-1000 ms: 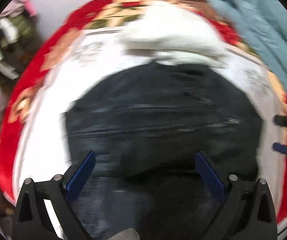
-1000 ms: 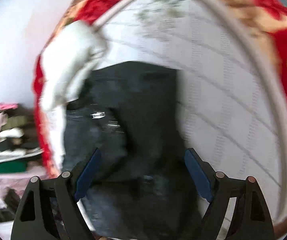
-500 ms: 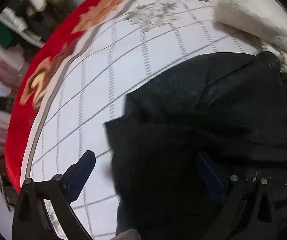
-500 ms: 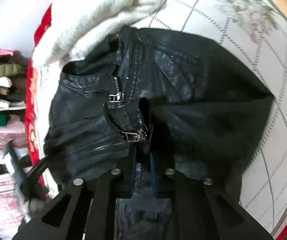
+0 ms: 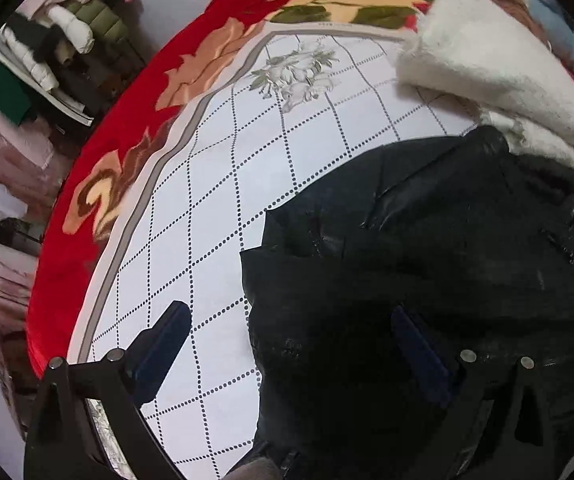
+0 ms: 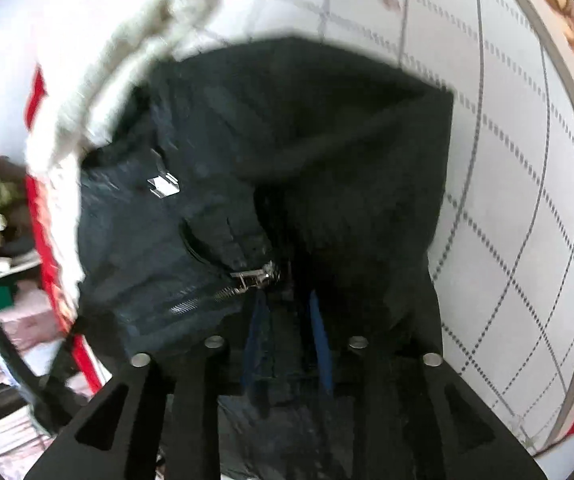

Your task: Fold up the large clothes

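We are pinching the black jacket with the right gripper; left gripper is hovering spread wide over its left edge, above the bedspread.

One black jacket, one white sweater.

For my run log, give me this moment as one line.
right gripper: shut on black jacket | left gripper: open over jacket edge | white sweater: beside jacket | surface: bedspread
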{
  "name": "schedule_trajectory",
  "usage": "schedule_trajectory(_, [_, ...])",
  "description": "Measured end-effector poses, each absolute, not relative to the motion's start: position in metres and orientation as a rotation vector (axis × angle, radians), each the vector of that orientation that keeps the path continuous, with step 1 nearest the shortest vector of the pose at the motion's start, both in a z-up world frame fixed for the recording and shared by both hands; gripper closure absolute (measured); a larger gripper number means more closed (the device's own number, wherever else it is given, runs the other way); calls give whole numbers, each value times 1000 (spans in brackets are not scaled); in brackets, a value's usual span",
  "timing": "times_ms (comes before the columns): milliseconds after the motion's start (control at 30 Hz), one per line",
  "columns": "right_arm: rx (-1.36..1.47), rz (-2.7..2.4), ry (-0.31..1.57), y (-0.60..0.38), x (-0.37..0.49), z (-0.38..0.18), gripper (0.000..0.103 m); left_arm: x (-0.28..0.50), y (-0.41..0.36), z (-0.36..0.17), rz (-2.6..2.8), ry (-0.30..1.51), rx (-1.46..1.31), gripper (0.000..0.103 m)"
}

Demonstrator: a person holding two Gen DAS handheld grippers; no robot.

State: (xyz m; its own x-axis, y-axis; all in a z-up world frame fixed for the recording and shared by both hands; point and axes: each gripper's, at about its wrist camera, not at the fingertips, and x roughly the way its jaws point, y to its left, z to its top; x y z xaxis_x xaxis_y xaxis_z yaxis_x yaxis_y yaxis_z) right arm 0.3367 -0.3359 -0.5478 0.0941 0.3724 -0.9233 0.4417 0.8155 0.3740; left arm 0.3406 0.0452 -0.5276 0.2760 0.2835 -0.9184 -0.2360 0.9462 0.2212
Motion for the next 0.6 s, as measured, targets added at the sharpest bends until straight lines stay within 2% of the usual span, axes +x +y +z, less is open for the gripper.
schedule_trajectory(167, [623,38,1432,-323,348,-525,63,351,51,-568,373,1300,54,0])
schedule_trajectory(300, [631,283,1512,-279,361,-548,63,363,64,-591,338,1353,-53,0])
schedule_trajectory(367, [470,189,1657,-263,363,-580,68,362,71,-573,321,1332,-98,0])
schedule_trajectory(400, [416,161,1697,-259,363,-589,81,360,74,-563,331,1313,-99,0])
schedule_trajectory(433, [394,124,1707,-259,364,-591,86,353,81,-547,348,1269,-102,0])
schedule_trajectory(467, [415,106,1710,-260,365,-588,86,346,89,-533,369,1236,-115,0])
schedule_trajectory(500, [441,93,1706,-263,366,-581,85,340,100,-519,399,1207,-127,0])
schedule_trajectory(567, [460,74,1634,-271,363,-557,74,328,123,-500,471,1178,-141,0])
schedule_trajectory(600, [458,57,1602,-276,361,-547,58,323,134,-495,498,1176,-149,0])
